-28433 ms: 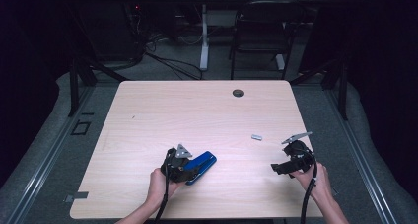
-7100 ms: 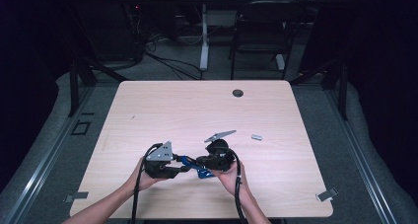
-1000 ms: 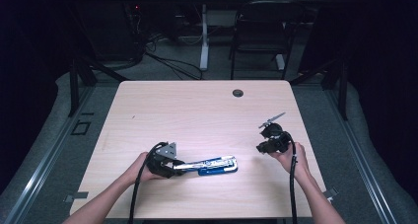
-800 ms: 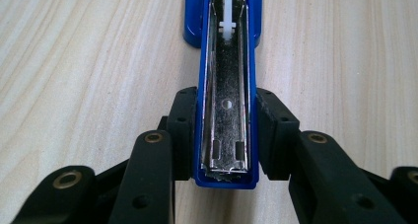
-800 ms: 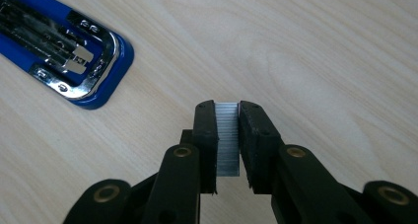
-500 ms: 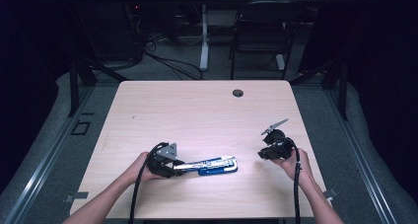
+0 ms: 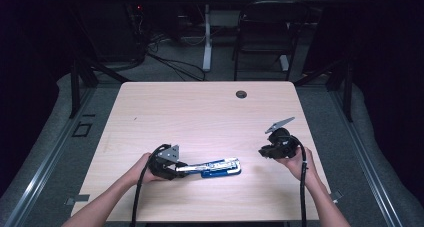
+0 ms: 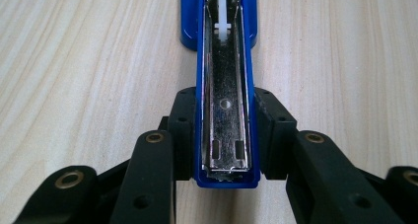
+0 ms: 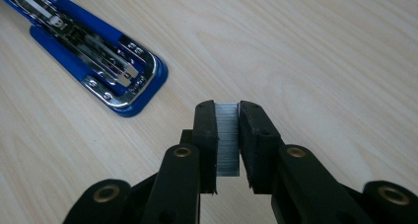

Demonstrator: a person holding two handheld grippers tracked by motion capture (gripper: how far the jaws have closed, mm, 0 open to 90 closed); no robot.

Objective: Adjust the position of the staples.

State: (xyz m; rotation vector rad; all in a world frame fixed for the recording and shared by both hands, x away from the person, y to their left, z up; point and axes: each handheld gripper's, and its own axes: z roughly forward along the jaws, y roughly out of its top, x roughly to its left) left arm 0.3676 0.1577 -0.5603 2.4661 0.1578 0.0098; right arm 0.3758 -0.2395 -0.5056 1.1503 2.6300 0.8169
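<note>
A blue stapler [image 7: 220, 167] lies swung open flat on the wooden table [image 7: 200, 117], near the front edge. My left gripper [image 7: 184, 168] is shut on its blue rear end. In the left gripper view the pads [image 8: 183, 130] press both sides of the stapler [image 8: 226, 86], whose empty metal magazine faces up. To the right, my right gripper [image 7: 262, 152] is held just above the table, shut on a short silver strip of staples [image 9: 227, 135]. The stapler's chrome-tipped far end [image 9: 98, 51] lies left of and beyond the right gripper [image 9: 227, 116].
A black cable grommet [image 7: 241, 94] sits in the table near its far edge. A dark chair [image 7: 265, 32] and desk legs stand beyond the table. Bare wood stretches across the middle and far half.
Over the last second the right gripper with the staple strip has drifted slightly toward the near edge. The left gripper and stapler have stayed put. Earlier, the strip lay on the table and the stapler was closed.
</note>
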